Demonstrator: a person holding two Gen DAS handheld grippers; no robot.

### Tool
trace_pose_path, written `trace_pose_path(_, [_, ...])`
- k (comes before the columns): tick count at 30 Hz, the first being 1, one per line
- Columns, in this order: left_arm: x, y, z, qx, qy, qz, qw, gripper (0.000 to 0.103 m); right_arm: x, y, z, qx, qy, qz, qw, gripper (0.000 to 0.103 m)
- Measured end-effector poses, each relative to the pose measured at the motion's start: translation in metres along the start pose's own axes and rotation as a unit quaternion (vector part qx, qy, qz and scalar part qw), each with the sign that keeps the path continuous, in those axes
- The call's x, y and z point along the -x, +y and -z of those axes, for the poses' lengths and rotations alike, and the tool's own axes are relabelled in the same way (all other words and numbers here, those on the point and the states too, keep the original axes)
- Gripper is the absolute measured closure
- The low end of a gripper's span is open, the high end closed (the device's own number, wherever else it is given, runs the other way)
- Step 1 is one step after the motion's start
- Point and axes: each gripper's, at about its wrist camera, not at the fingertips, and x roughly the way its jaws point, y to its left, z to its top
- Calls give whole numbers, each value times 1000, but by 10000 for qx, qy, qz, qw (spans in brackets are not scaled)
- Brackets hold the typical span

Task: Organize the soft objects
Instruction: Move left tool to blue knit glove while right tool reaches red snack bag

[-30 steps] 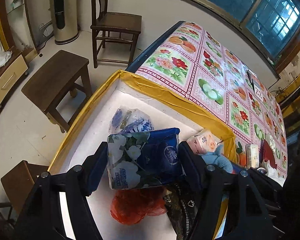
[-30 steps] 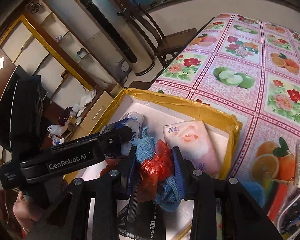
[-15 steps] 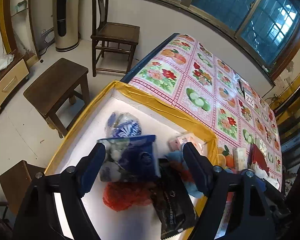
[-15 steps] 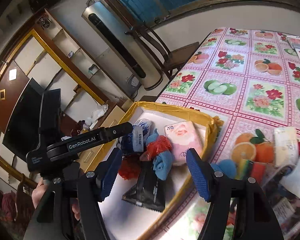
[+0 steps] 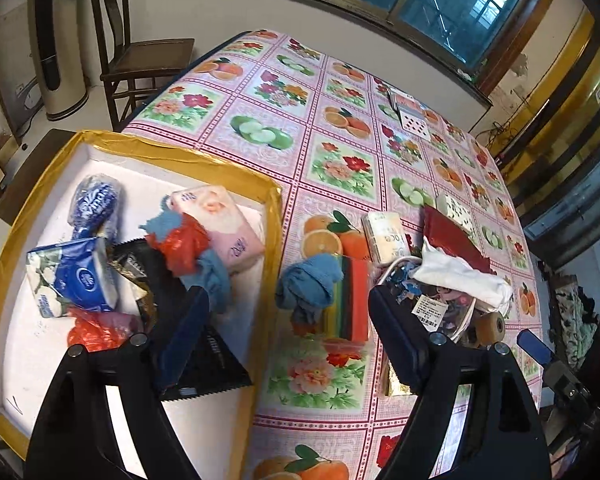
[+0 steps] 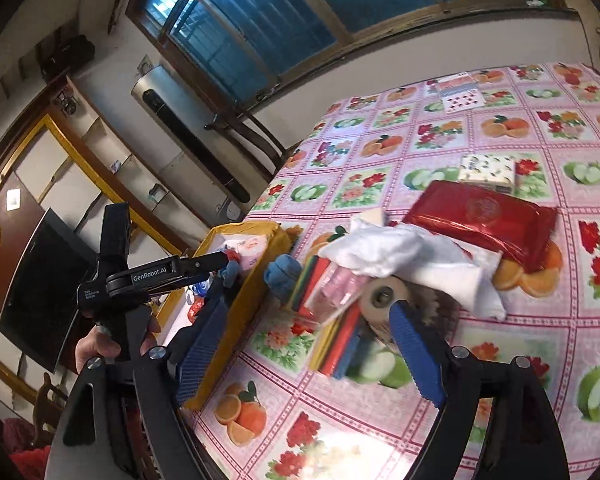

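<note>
Black plastic frames both views: the left gripper [image 5: 288,320] and the right gripper [image 6: 304,344] each have their blue-padded fingers [image 5: 182,344] spread wide, released, with nothing between them.

Nearest the left gripper, on the flowered bench [image 5: 340,152], a blue sock [image 5: 308,284] sits bunched just outside the tray, touching a stack of coloured sponges [image 5: 350,300]. Beside these is a heap of clutter: a white cloth [image 5: 456,276] draped over a tagged bag, a roll of brown tape [image 5: 492,326], a small cream tissue pack [image 5: 386,236] and a red packet [image 5: 452,236]. In the right wrist view the tape roll stands just ahead of the right finger [image 6: 416,360], with the white cloth and red packet beyond it.

The yellow-rimmed tray [image 5: 276,216] with a white floor holds the sorted soft things. A black foil bag [image 5: 208,360] lies closest, partly behind the left finger. Next come a red plastic bag [image 5: 96,328] and a blue floral tissue pack [image 5: 72,276]. Further in, a second blue sock tangled with red plastic [image 5: 188,244] rests against a pink tissue pack [image 5: 224,224], and a blue-printed wrapped pack [image 5: 94,206] lies near the far wall.

Playing cards [image 5: 410,114] lie far across the bench, and a wooden chair [image 5: 140,56] stands beyond its edge.
</note>
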Motion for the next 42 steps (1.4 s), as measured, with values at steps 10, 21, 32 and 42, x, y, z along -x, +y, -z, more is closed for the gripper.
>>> trace_pose_path(10, [-38,-37,10,-151,409,-20,9990,21,19,-36,19,-250,41,-39,9997,18])
trace_pose_path(21, [-65,-38,1,-83,547,-119,9984,21,20,-52,28,-423,65,-127,9990,17])
trace_pose_path(32, [-87,-43,-2,-58,739,-254,9969,21,31,-71,15,-464,-86,58,9989,16])
trace_pose_path(42, [-92,-46,-4,-62,635,-417,9971,40,29,-83,1,-264,7,380,9989,15])
